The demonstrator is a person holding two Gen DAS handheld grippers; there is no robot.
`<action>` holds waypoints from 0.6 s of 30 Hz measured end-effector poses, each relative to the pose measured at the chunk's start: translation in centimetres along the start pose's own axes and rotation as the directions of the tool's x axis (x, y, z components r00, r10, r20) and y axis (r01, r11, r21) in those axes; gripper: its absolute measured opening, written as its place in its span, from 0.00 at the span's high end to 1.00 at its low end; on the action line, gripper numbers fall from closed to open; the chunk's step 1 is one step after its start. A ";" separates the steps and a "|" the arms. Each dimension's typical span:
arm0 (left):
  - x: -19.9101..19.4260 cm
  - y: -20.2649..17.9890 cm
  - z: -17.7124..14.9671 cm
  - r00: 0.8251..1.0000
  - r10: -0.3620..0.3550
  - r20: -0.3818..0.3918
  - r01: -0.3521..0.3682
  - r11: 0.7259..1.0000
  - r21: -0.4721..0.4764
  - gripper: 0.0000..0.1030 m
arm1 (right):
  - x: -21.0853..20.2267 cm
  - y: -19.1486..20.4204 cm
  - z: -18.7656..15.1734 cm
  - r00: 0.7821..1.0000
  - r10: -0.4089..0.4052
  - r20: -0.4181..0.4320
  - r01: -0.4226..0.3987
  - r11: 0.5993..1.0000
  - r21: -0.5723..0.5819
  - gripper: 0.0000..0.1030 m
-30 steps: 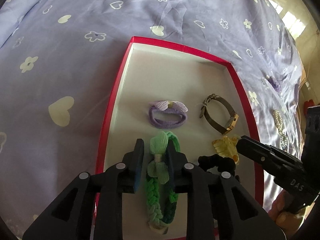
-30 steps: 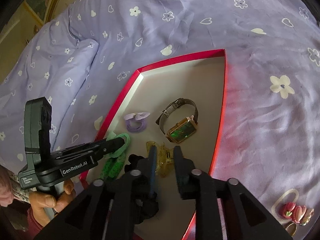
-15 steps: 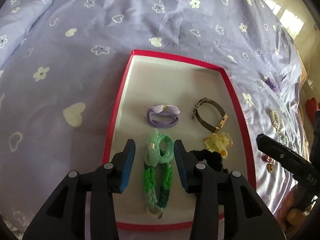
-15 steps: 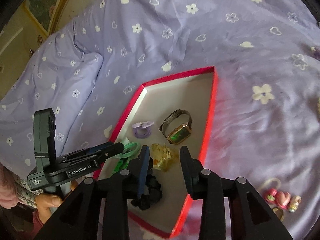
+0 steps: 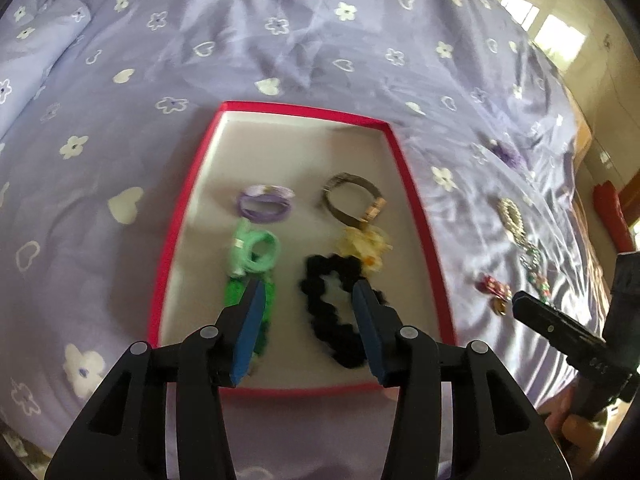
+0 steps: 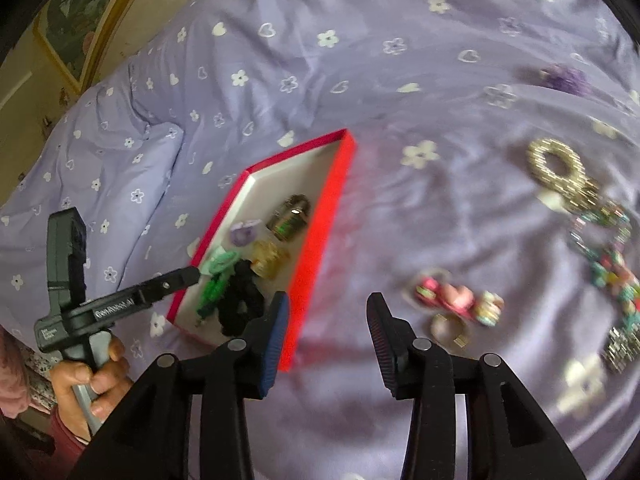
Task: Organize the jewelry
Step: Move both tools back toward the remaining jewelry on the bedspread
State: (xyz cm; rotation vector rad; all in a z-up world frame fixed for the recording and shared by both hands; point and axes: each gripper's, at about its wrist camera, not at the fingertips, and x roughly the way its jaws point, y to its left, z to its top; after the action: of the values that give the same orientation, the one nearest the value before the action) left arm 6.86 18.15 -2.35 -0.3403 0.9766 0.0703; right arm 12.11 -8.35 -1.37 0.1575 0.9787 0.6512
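A red-rimmed box [image 5: 412,192] [image 6: 320,236] lies on the purple bedspread. In it lie a green braided hair tie [image 5: 252,256], a purple hair tie [image 5: 264,204], a watch [image 5: 354,200], a yellow claw clip [image 5: 366,244] and a black scrunchie [image 5: 336,308]. My left gripper [image 5: 306,284] is open and empty above the box's near half. My right gripper [image 6: 326,304] is open and empty over the bedspread, right of the box. A pink charm piece [image 6: 456,300], a gold bracelet [image 6: 556,164] and a beaded chain [image 6: 608,260] lie loose on the bed to the right.
A purple flower piece [image 6: 564,76] lies far right on the bed. A folded pillow edge [image 6: 132,148] lies left of the box. Loose jewelry also shows at the right in the left wrist view [image 5: 516,220].
Both grippers opened and pulled back. The left let go of the green hair tie, the right let go of the yellow clip and swung right toward the loose jewelry.
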 end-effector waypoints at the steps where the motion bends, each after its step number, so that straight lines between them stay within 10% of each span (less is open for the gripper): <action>1: -0.1 -0.6 -0.2 1.000 -0.006 -0.001 0.006 1.000 0.011 0.57 | -0.5 -0.4 -0.3 1.000 -0.007 0.004 0.007 1.000 0.006 0.56; 18: 0.1 -9.3 -2.6 0.997 -0.068 -0.043 0.075 0.983 0.166 0.53 | -6.8 -6.1 -4.9 0.986 -0.155 0.068 0.149 0.985 0.084 0.46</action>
State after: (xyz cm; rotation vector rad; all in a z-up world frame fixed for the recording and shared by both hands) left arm 6.81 8.56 -1.46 -0.2222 0.9991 -0.0837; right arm 8.24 -17.93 -1.74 0.1736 0.9352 0.4640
